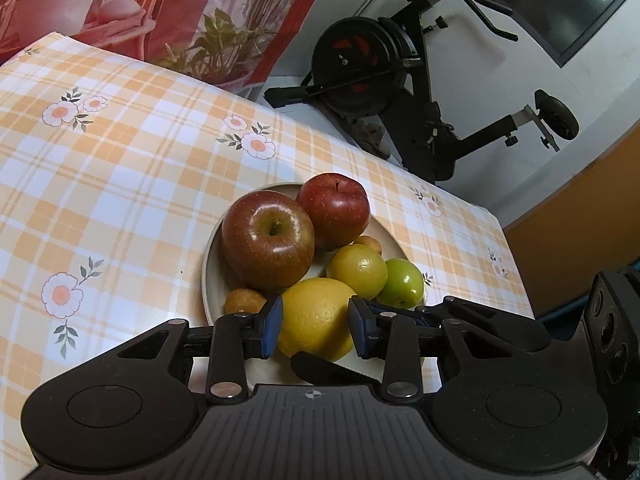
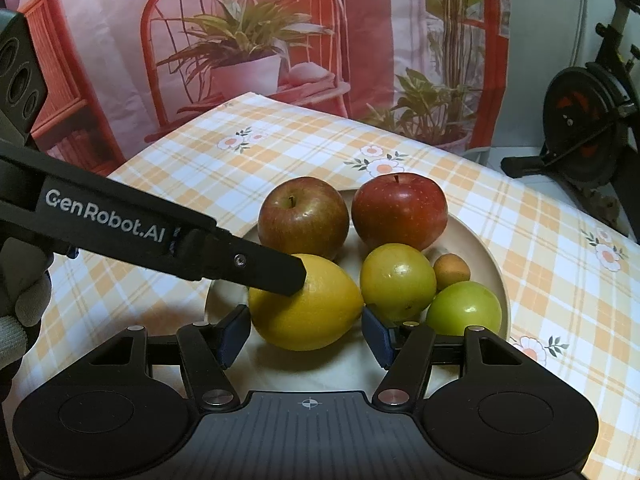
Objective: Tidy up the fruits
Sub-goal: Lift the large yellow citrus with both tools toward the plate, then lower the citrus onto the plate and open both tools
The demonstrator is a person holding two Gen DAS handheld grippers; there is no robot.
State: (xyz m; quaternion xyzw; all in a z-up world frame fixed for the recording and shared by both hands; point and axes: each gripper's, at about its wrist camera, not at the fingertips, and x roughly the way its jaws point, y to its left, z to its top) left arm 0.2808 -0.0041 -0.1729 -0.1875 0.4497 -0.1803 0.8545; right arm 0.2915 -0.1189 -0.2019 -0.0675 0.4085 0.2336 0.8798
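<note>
Blue pads line the fingers of both grippers, and both tools meet at the same lemon at the near edge of the plate. The left gripper has its 2 fingers on either side of the lemon, the pads touching or almost touching the peel; I cannot tell if they really press it. The right gripper is spread around the same lemon, with a pad just beside each end of it. In the right wrist view one black finger of the left gripper lies across the top of the lemon. Behind the lemon on the beige plate are 2 red apples side by side, a yellow-green fruit, a green fruit and a small brown fruit. Another small brown fruit sits at the left edge of the plate. The plate stands on an orange checked tablecloth with flowers.
</note>
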